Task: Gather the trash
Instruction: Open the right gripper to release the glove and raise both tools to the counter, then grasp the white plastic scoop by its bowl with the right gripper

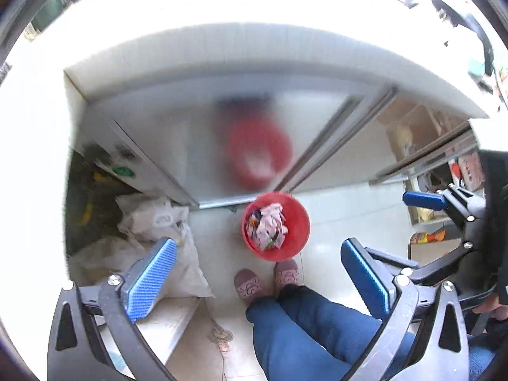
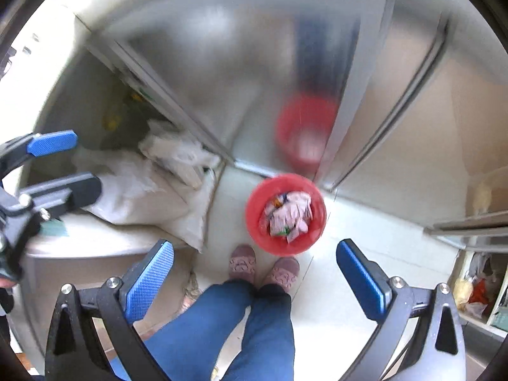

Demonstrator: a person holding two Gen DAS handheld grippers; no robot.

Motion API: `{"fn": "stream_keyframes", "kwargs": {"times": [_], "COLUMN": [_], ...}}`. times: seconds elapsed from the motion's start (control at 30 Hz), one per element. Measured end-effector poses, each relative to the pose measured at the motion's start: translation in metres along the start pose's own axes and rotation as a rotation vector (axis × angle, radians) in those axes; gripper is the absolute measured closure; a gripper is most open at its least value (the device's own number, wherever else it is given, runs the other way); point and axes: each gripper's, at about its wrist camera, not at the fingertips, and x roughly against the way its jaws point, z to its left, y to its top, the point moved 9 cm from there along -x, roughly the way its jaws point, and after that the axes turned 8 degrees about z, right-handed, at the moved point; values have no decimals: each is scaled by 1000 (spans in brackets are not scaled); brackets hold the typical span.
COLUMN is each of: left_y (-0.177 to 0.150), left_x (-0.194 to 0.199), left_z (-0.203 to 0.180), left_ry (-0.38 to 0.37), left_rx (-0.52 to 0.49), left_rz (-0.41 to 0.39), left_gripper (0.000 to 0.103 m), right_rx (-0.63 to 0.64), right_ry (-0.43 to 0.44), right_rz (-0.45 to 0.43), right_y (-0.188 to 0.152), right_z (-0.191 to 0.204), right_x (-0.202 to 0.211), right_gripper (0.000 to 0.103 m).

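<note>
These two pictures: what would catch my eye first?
A bright red bucket stuffed with crumpled wrappers stands on the pale floor, just ahead of a person's pink slippers. Its blurred red reflection shows in the shiny cabinet door behind. Both blue-padded grippers, left gripper and right gripper, hang open above.
</note>
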Motion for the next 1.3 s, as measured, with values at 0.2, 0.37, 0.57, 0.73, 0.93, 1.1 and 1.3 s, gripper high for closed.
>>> {"fn": "stream_keyframes", "kwargs": {"times": [0.2, 0.37, 0.57, 0.73, 0.93, 1.1, 1.3], "left_y": [28, 51, 70, 89, 119, 144, 160], "left_x": [80, 128, 164, 169, 155, 132, 106], "left_z": [4, 10, 16, 37, 63, 84, 100], "left_ry": [28, 52, 83, 79, 46, -11, -46], "left_rx": [9, 32, 51, 85, 113, 104, 80], "left_rz": [-96, -154, -191, -198, -197, -157, -103], "left_gripper": [0, 0, 0, 0, 0, 0, 0], "right_rx": [38, 89, 205, 313, 520, 656, 865], "right_ry": [-6, -28, -21, -28, -43, -42, -94], "right_rz": [-139, -246, -311, -350, -355, -284, -237], "right_y": [38, 65, 91, 115, 147, 176, 200], "right_z": [16, 21, 33, 41, 57, 67, 76], "right_x": [96, 151, 189, 203, 195, 171, 151], "right_gripper": [1, 1, 1, 1, 1, 1, 9]}}
